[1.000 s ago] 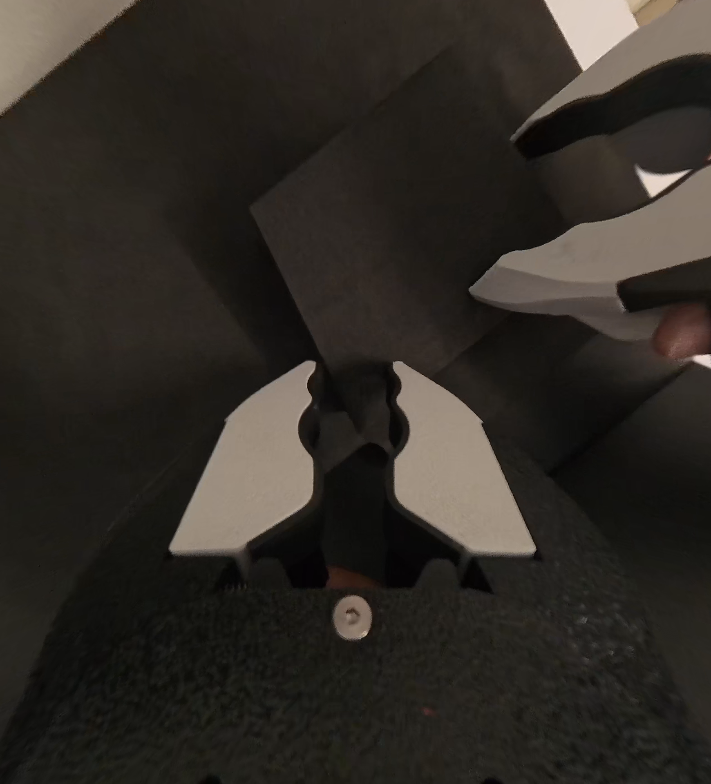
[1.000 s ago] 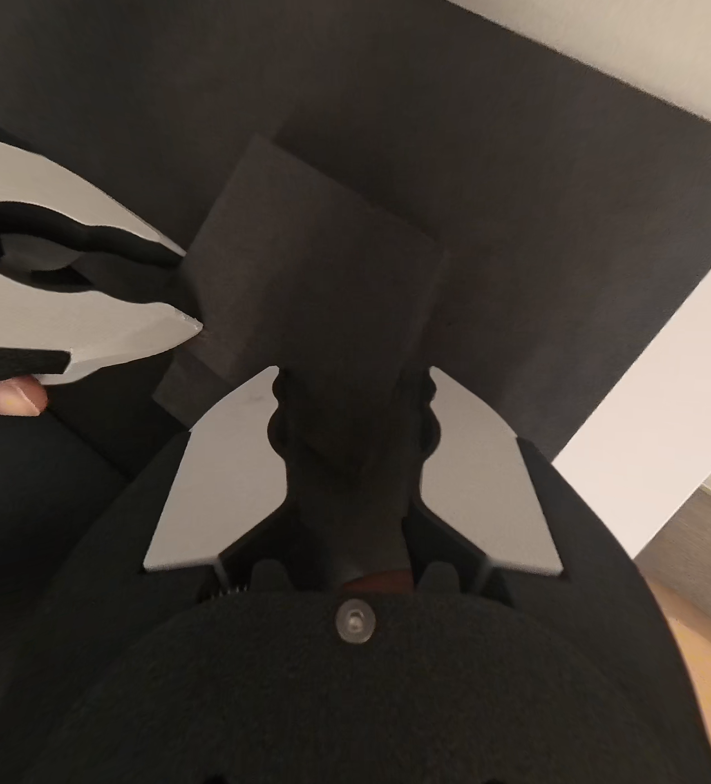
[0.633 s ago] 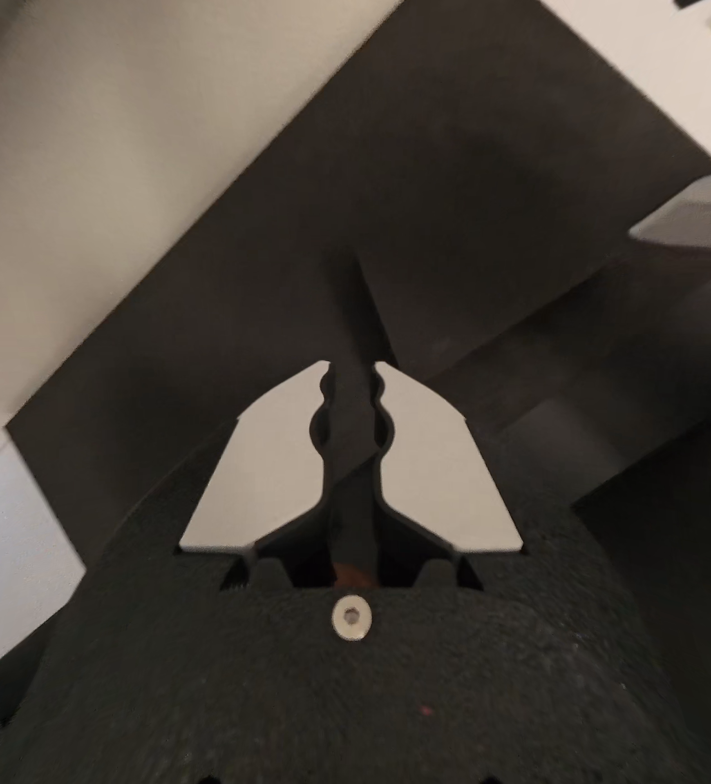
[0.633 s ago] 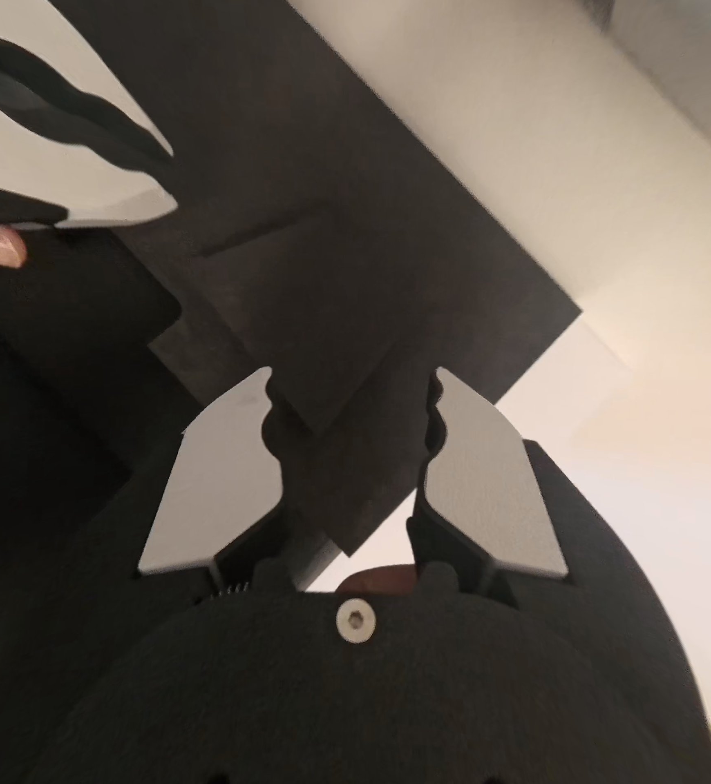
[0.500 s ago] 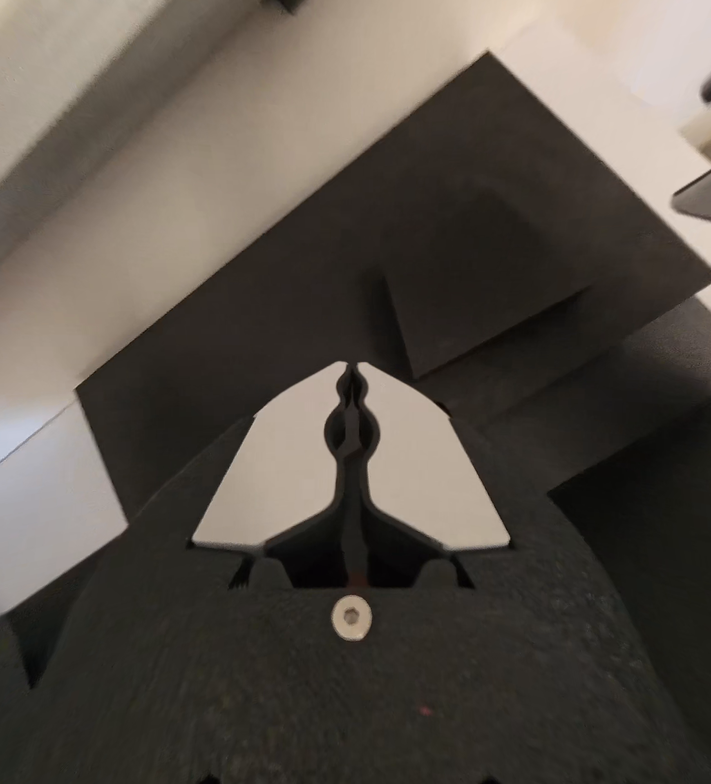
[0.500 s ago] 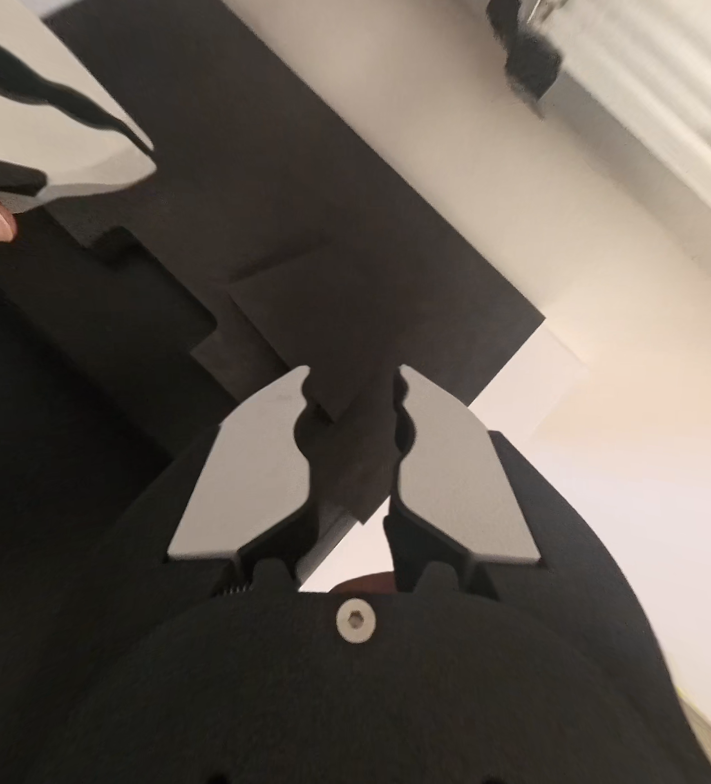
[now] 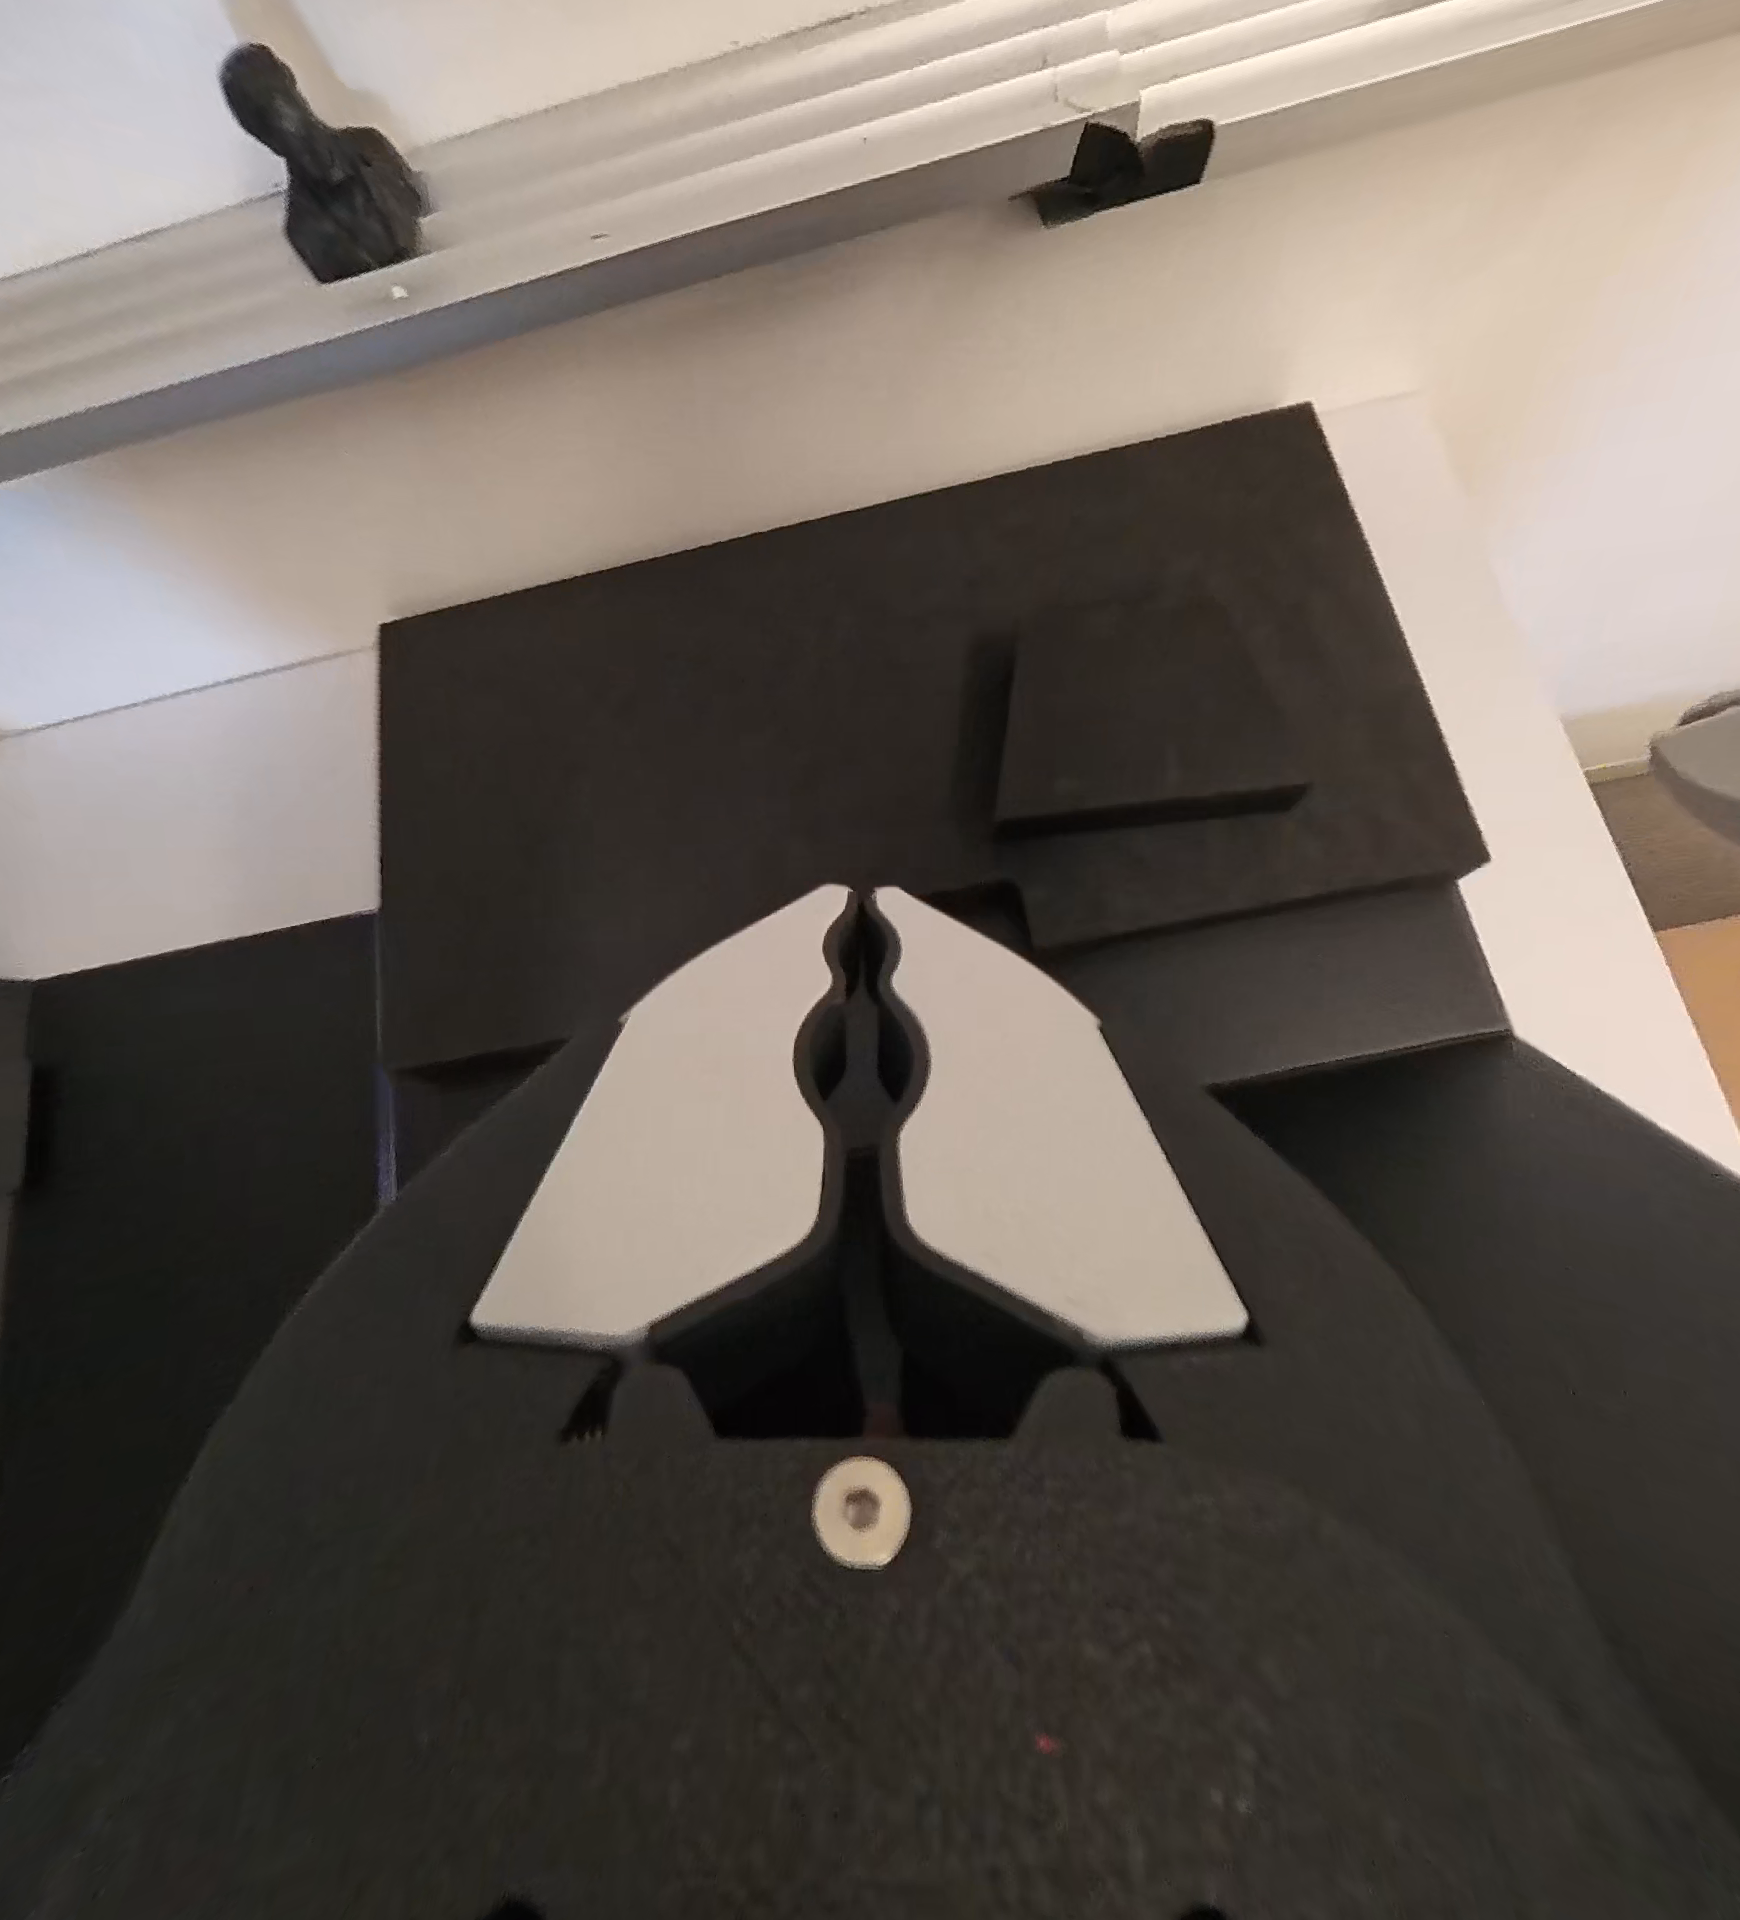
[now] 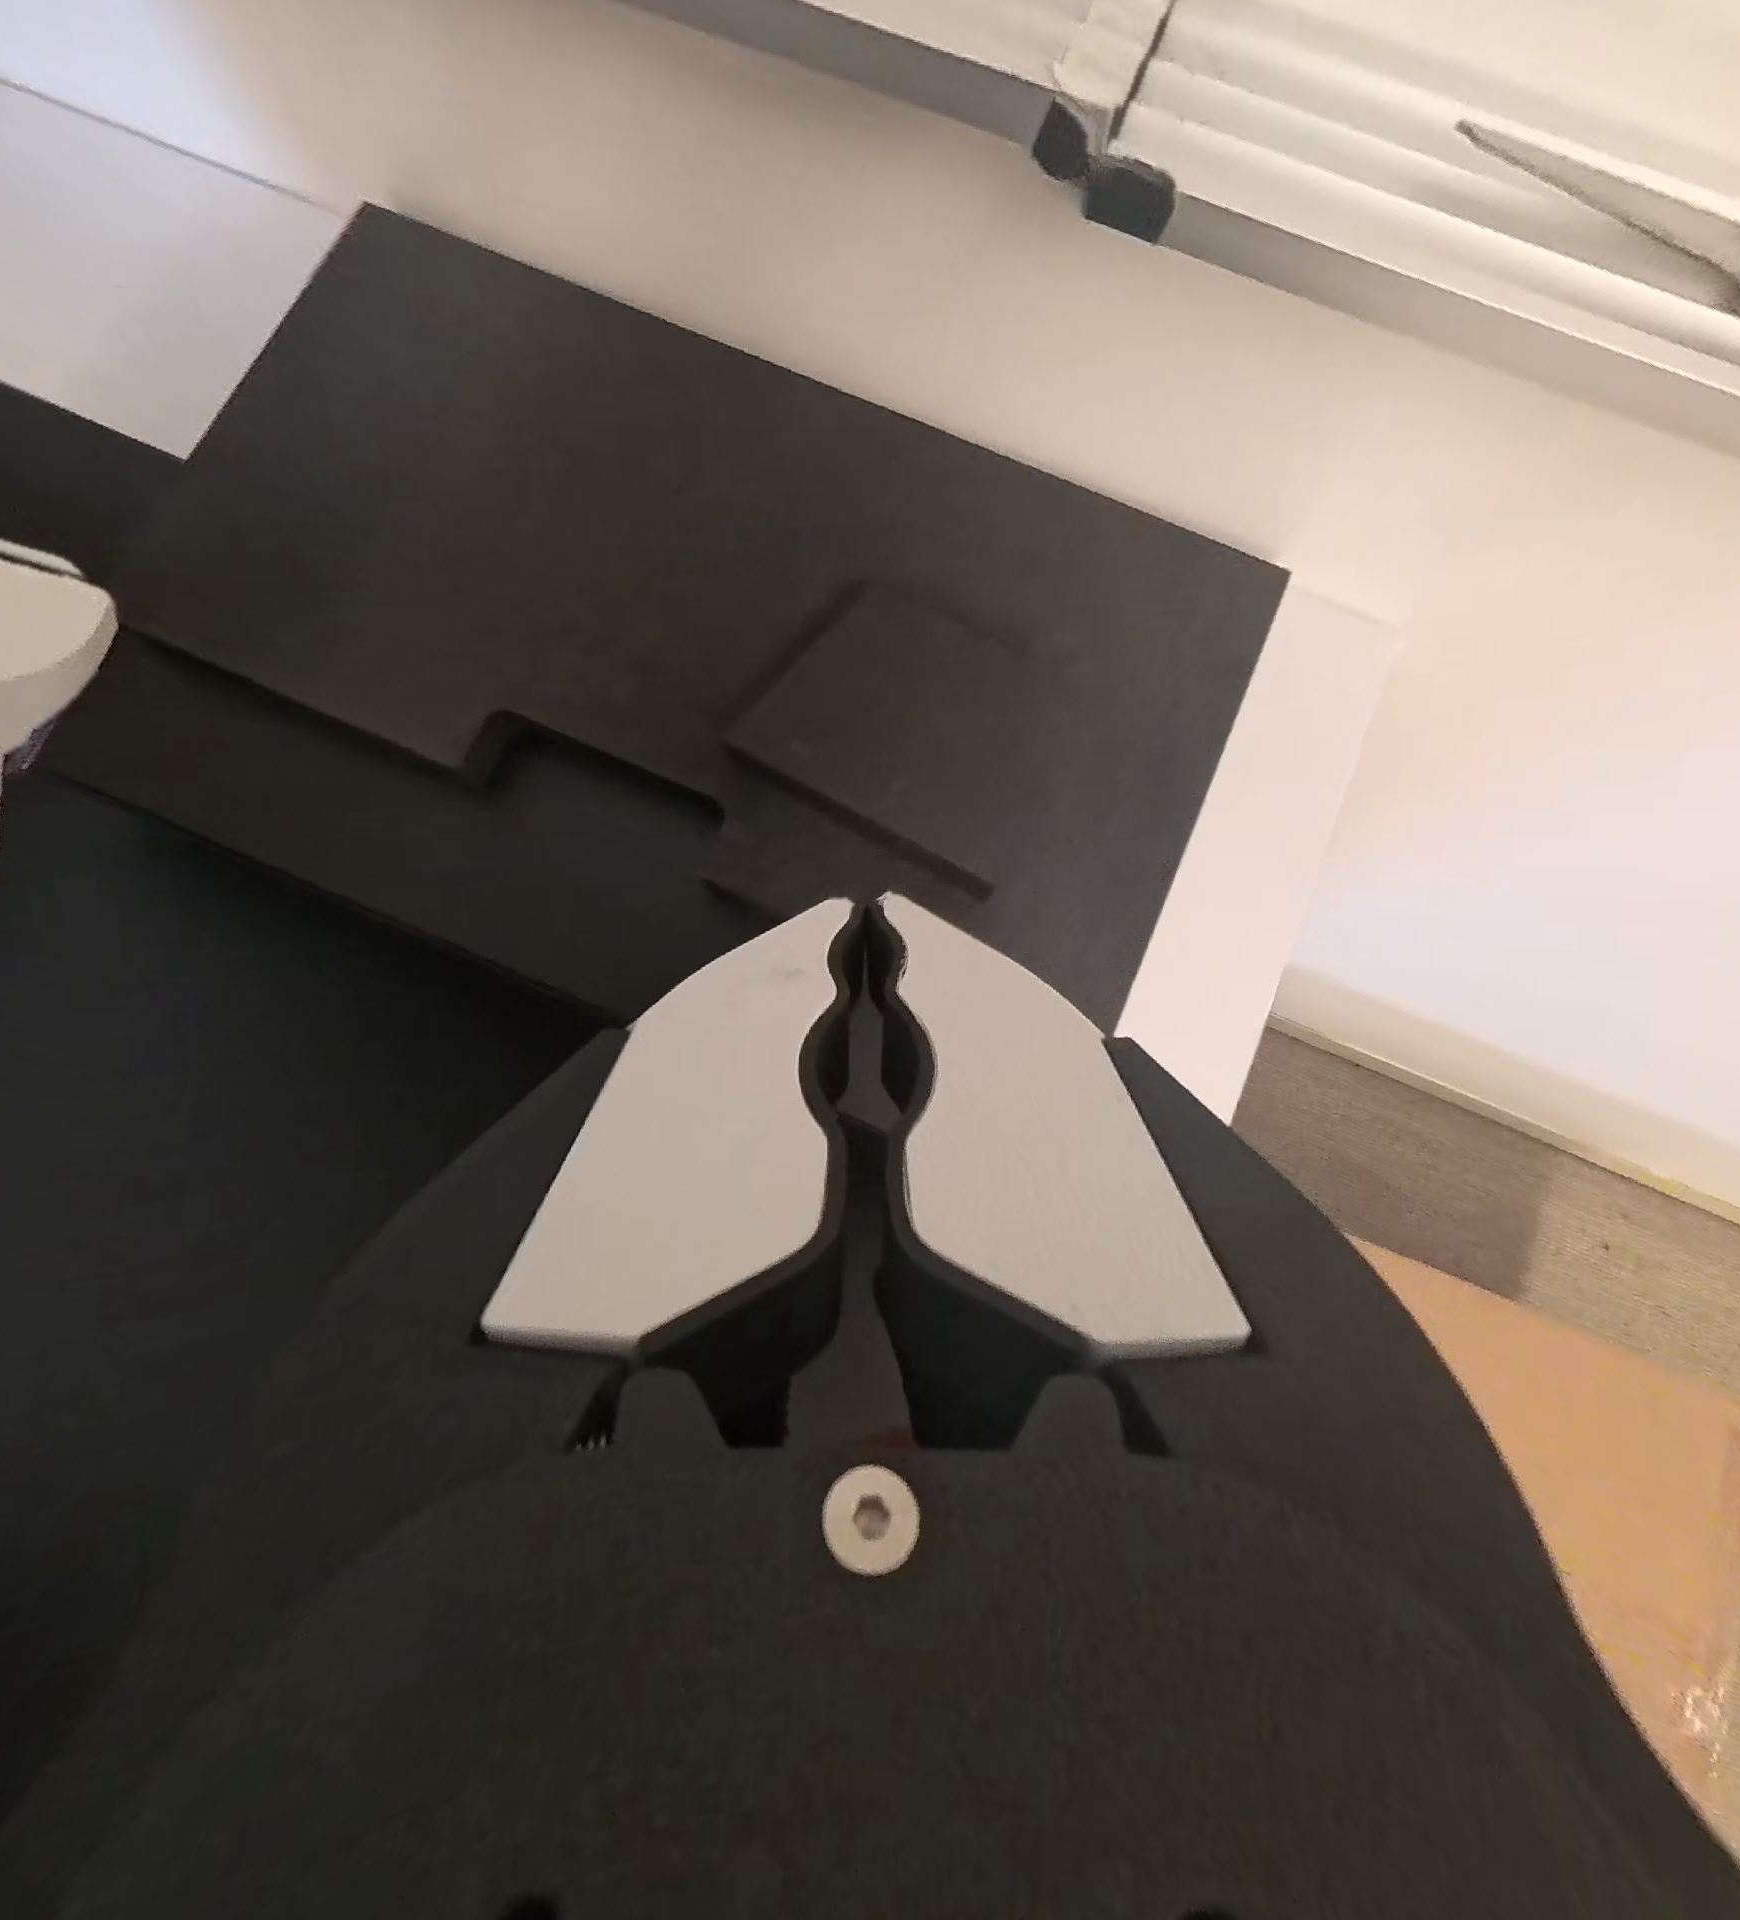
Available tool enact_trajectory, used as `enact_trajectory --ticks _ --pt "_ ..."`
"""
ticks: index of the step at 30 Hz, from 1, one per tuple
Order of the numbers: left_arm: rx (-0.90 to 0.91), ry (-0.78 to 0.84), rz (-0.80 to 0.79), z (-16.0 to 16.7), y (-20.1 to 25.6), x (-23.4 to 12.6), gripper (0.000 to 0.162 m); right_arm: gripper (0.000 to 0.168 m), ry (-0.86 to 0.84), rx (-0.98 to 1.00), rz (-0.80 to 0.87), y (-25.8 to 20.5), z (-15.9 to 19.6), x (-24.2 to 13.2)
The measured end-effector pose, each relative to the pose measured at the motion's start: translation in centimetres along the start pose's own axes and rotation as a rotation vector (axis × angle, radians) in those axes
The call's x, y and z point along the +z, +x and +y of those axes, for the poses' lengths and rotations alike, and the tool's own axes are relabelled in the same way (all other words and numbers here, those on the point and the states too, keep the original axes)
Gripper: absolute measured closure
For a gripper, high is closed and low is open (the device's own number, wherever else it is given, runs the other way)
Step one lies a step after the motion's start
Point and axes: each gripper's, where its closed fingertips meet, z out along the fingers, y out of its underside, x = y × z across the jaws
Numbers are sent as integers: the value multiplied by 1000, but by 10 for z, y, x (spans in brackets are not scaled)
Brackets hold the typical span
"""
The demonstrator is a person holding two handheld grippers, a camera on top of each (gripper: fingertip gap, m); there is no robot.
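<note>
The left gripper (image 7: 861, 914) has its grey fingers pressed together at the tips with nothing between them; the wavy gap behind the tips shows only dark padding. It hangs above and back from the large dark grey foam slab (image 7: 700, 748), so nothing rests against it. Ahead of this claw and off to its right lies a small square piece of dark grey foam (image 7: 1136, 717), flat on the slab near the slab's right edge, its near edge casting a thin shadow, which suggests that it sits loose on top rather than sunk into a recess. Just below it the slab's stepped near edge (image 7: 1074, 914) shows a notch cut into the rim.

The right gripper (image 8: 871, 914) is likewise closed tip to tip and empty. The small square piece (image 8: 876, 717) lies just beyond its tips, apart from them, and the stepped cut-outs run to the claw's left. Neither claw touches the piece, so it stays put by its own weight.

The slab lies on a white tabletop (image 8: 1344, 727). Farther beyond the claws runs a white moulded rail (image 7: 637, 218) bearing small black lumpy objects (image 7: 336, 197).
</note>
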Motion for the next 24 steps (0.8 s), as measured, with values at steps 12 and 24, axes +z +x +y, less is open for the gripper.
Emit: enact_trajectory --ticks 12,24 --pt "108 84 24 44 -30 -139 162 168 63 -108 -41 -69 30 -133" --pt "24 -72 -36 202 -48 -262 162 168 -69 -45 47 -169 174 -229"
